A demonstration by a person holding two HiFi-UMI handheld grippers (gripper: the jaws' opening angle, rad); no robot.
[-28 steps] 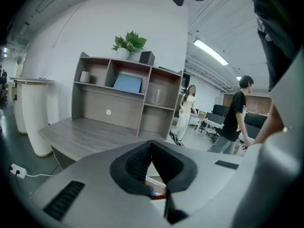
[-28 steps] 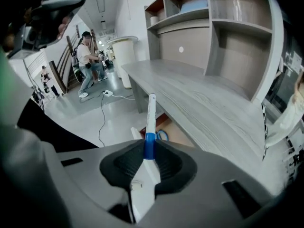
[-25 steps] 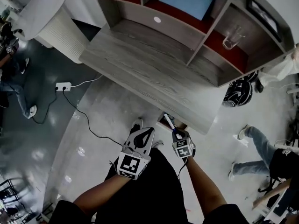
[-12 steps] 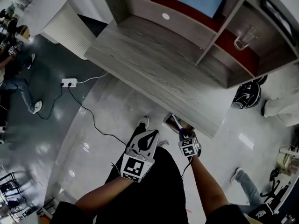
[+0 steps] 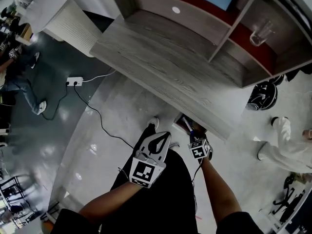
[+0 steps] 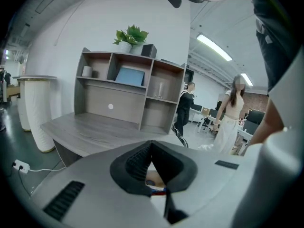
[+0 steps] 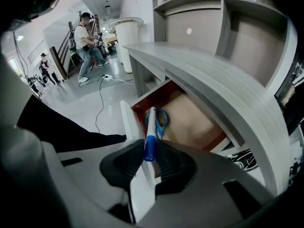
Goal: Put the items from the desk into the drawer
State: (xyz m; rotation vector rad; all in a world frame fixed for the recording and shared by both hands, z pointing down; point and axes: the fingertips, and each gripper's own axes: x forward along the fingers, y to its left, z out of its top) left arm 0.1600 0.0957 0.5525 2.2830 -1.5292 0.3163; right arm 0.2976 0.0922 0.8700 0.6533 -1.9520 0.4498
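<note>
The right gripper has its dark ribbed jaws clamped on a marker pen with a white barrel and a blue cap. The blue end sits between the jaws, and the white barrel points forward over the pulled-out drawer with a white front and red-brown inner walls. Blue-handled scissors lie on the drawer's tan floor just beyond the pen's tip. The left gripper hangs beside it, jaw tips together with nothing between them. Above the drawer stretches the grey wood-grain desk.
</note>
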